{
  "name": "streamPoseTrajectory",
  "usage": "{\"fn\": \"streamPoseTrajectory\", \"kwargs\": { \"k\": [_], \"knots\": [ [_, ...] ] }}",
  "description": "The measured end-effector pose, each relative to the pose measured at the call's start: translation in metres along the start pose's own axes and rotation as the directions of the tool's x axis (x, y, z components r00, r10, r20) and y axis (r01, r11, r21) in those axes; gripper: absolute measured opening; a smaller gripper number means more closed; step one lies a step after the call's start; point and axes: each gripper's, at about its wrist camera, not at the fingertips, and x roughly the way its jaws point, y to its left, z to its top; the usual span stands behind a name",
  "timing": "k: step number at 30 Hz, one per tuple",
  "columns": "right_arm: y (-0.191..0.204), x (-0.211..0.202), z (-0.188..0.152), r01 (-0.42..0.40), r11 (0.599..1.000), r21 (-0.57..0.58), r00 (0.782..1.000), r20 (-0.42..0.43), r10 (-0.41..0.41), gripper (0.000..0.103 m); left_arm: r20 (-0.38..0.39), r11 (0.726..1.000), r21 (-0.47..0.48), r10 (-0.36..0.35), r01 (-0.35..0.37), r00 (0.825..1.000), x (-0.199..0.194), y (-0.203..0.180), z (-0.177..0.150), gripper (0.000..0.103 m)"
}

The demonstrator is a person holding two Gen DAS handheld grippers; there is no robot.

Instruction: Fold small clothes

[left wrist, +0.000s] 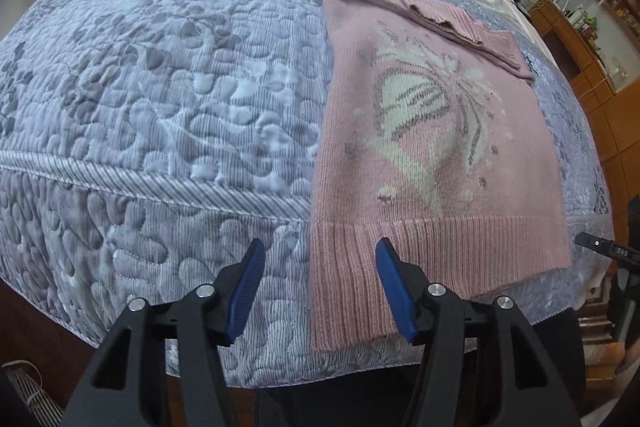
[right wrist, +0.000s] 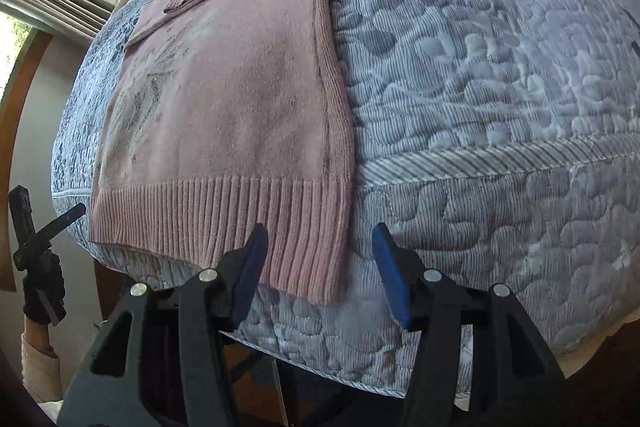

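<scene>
left wrist view: your left tool (left wrist: pixel 318 287) hangs with its jaws spread wide and nothing between them, straddling the left corner of the ribbed hem of the pink sweater (left wrist: pixel 432 147). one blue pad (left wrist: pixel 394 291) sits over the ribbing and the other over bare quilt. the sweater lies front up near the foot edge of the bed (left wrist: pixel 160 87), its hem draping just over that edge, with both sleeves (left wrist: pixel 448 15) already folded across the chest at the far end.

right wrist view: your right tool (right wrist: pixel 320 267) is likewise spread and empty, straddling the right hem corner of the sweater (right wrist: pixel 240 107), one pad above the ribbing and one above the quilt (right wrist: pixel 500 87). at the left edge of this view you can see a gloved hand (right wrist: pixel 42 283) gripping the other tool's handle.

judging by this, the sleeves are done and you are at the bottom-up fold, lined up on both hem corners but not yet gripping. the next move calls for closing each tool on its corner, catching both knit layers, then lifting together and carrying the hem evenly toward the collar so it lands square over the sleeves. the knit looks soft and stretchy, so uneven pulling would likely skew the fold.
</scene>
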Motion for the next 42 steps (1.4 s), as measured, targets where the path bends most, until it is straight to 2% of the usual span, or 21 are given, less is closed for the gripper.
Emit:
{"fn": "streamPoseTrajectory", "kwargs": {
  "k": [3,9,12,18,21,24,25,26,27,29,30,32,37,40,42],
  "knots": [
    [-0.005,0.009,-0.002,-0.025,1.000,-0.009,1.000,-0.015,0.025,0.056,-0.021,0.999,-0.032,-0.016,0.016,1.000,0.002,-0.001,-0.006,0.058],
    [0.007,0.017,-0.003,-0.092,0.993,-0.074,0.995,-0.030,0.090,0.055,-0.054,0.998,-0.062,0.005,-0.008,0.999,0.007,-0.002,-0.012,0.058],
    [0.012,0.018,-0.007,-0.088,0.992,-0.087,0.996,-0.037,0.085,0.055,-0.070,0.996,-0.087,-0.013,0.007,0.997,0.014,0.001,-0.014,0.059],
    [0.004,0.025,-0.013,-0.097,0.995,-0.039,0.994,-0.050,0.095,0.053,-0.070,0.990,-0.118,-0.090,0.082,0.993,0.023,0.012,-0.013,0.061],
    [0.006,0.027,-0.012,-0.091,0.995,-0.038,0.994,-0.056,0.089,0.051,-0.070,0.985,-0.123,-0.133,0.123,0.989,0.021,0.016,-0.014,0.058],
    [0.007,0.030,-0.007,-0.086,0.995,-0.046,0.994,-0.074,0.083,0.042,-0.067,0.980,-0.131,-0.162,0.152,0.985,0.020,0.018,-0.015,0.049],
    [0.006,0.032,-0.006,-0.091,0.995,-0.043,0.993,-0.081,0.087,0.036,-0.068,0.976,-0.136,-0.180,0.170,0.981,0.020,0.018,-0.016,0.042],
    [0.005,0.033,-0.005,-0.100,0.994,-0.035,0.991,-0.088,0.096,0.029,-0.069,0.974,-0.143,-0.187,0.176,0.980,0.021,0.017,-0.016,0.040],
    [0.002,0.033,-0.006,-0.105,0.994,-0.022,0.990,-0.094,0.103,0.026,-0.072,0.973,-0.144,-0.191,0.179,0.979,0.022,0.016,-0.015,0.035],
    [-0.005,0.032,-0.007,-0.121,0.993,0.002,0.988,-0.097,0.120,0.011,-0.076,0.971,-0.145,-0.204,0.192,0.976,0.022,0.013,-0.013,0.027],
    [-0.008,0.030,-0.007,-0.149,0.989,0.024,0.984,-0.095,0.151,0.010,-0.077,0.968,-0.150,-0.215,0.201,0.974,0.021,0.012,-0.011,0.020],
    [-0.015,0.021,-0.008,-0.222,0.973,0.066,0.971,-0.072,0.227,0.009,-0.072,0.967,-0.142,-0.223,0.212,0.972,0.017,0.008,-0.007,0.018],
    [-0.013,-0.007,0.000,-0.303,0.951,0.062,0.952,-0.025,0.305,0.009,0.003,0.948,-0.120,-0.297,0.295,0.955,-0.014,-0.001,0.014,0.011],
    [-0.008,-0.027,0.017,-0.347,0.936,0.054,0.938,0.017,0.347,0.009,0.067,0.930,-0.119,-0.341,0.347,0.938,-0.032,-0.006,0.035,0.010],
    [-0.004,-0.038,0.032,-0.367,0.929,0.045,0.930,0.045,0.365,0.009,0.100,0.928,-0.107,-0.347,0.357,0.933,-0.040,-0.011,0.051,0.010]
  ]
}}
